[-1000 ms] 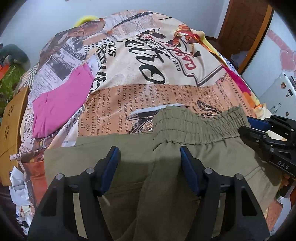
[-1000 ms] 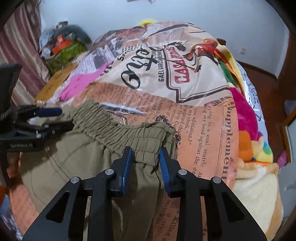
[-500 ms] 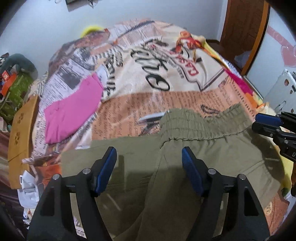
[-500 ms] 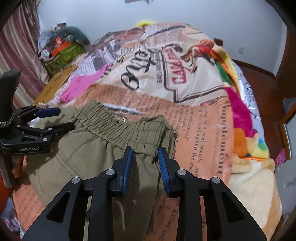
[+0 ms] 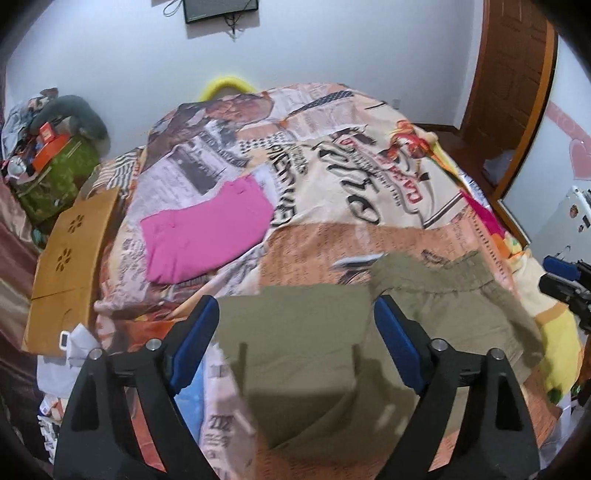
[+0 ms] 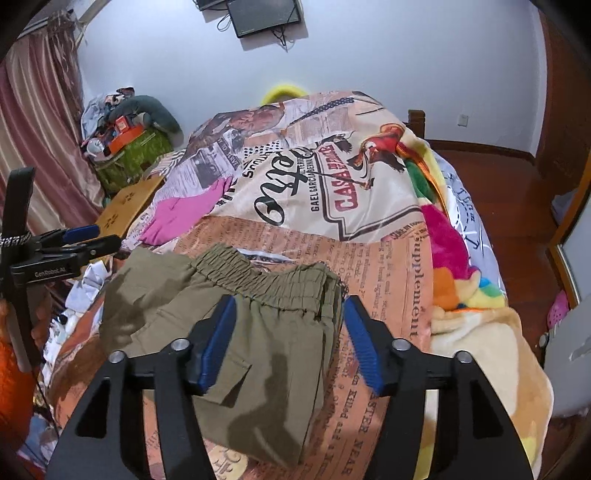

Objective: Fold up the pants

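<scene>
Now folded olive pants [image 6: 236,332] near the bedspread [image 6: 391,280] edge.

Cloth under my plastic fingers

Matt olive woven pants [image 6: 258,332], elastic-gathered at the waist; my fingers [image 6: 218,343] matt black plastic with ribbed blue pads; printed bedspread [image 6: 369,206] smooth.

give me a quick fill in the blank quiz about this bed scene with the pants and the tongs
1. The pants lying on the bed are ____ in colour.
2. Both the left tongs and the right tongs have their jaws ____, gripping nothing.
3. The folded garment farther up the bedspread is ____ in colour.
4. The screen is mounted on the ____.

Missing words: olive green; open; pink; wall
</scene>
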